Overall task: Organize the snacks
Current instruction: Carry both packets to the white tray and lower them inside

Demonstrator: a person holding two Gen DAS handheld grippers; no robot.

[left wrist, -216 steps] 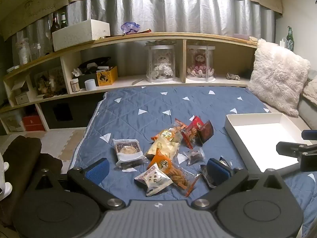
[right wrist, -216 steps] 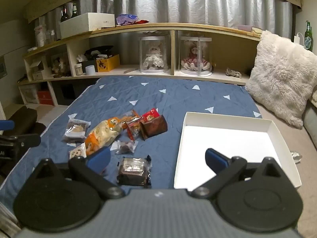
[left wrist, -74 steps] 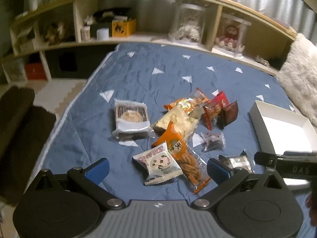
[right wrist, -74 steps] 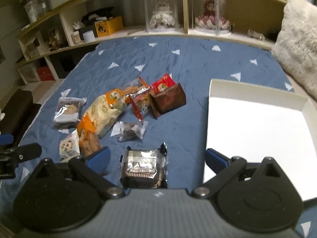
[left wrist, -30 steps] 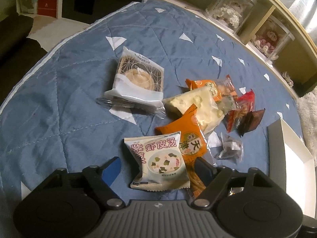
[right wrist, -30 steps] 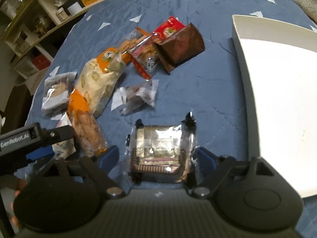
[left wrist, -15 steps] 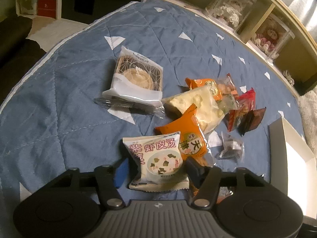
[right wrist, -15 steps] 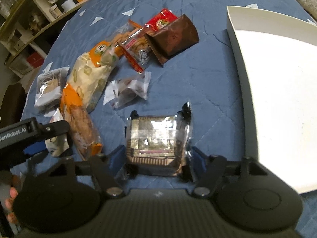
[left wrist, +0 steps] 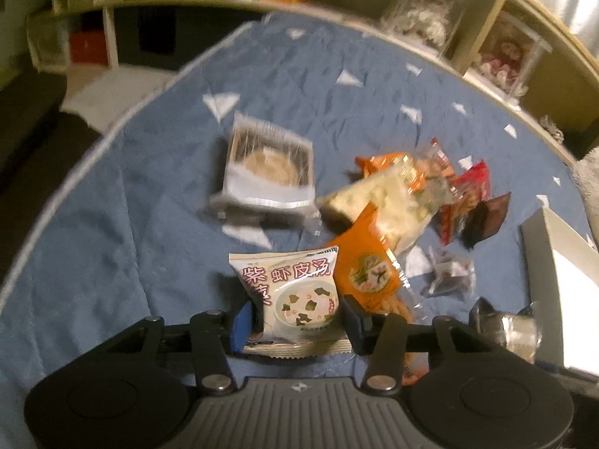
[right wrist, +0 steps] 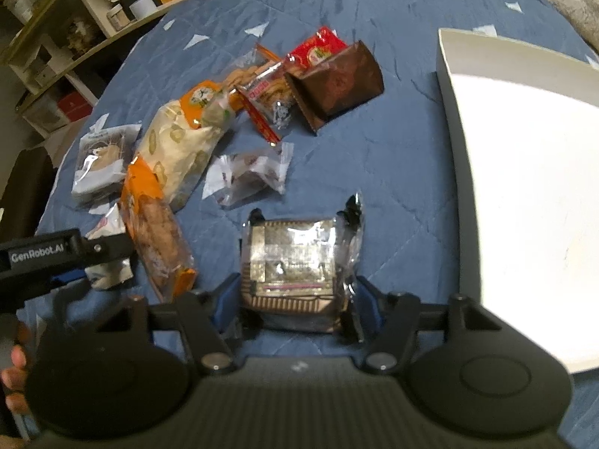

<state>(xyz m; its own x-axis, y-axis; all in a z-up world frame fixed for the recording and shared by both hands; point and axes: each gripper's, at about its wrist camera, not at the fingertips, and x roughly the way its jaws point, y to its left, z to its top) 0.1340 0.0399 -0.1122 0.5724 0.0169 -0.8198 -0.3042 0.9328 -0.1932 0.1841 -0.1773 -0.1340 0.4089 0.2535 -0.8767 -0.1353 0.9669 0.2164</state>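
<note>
My left gripper (left wrist: 295, 318) has a white soup packet with red characters (left wrist: 295, 288) between its blue pads; the jaws are closing and press its sides. The packet looks sharp while the quilt behind it blurs. My right gripper (right wrist: 294, 299) is closing on a clear-wrapped brown cake pack (right wrist: 292, 254), and its pads touch the wrapper on both sides. That pack lies on the blue quilt (right wrist: 404, 157), just left of the open white box (right wrist: 524, 187). The soup packet (right wrist: 108, 265) also shows under the left gripper's black body in the right wrist view.
Loose snacks lie ahead: an orange cracker pack (right wrist: 153, 232), a cream bag (right wrist: 179, 149), a round pastry pack (left wrist: 265, 164), a small clear packet (right wrist: 251, 176), brown (right wrist: 340, 82) and red (right wrist: 318, 48) packets. Wooden shelves (left wrist: 374, 18) run behind. A hand (right wrist: 13, 374) shows at lower left.
Both pairs of jaws have closed in from wide open until they meet their packs. The left wrist view has shifted and gone blurry; the right view has barely moved.
</note>
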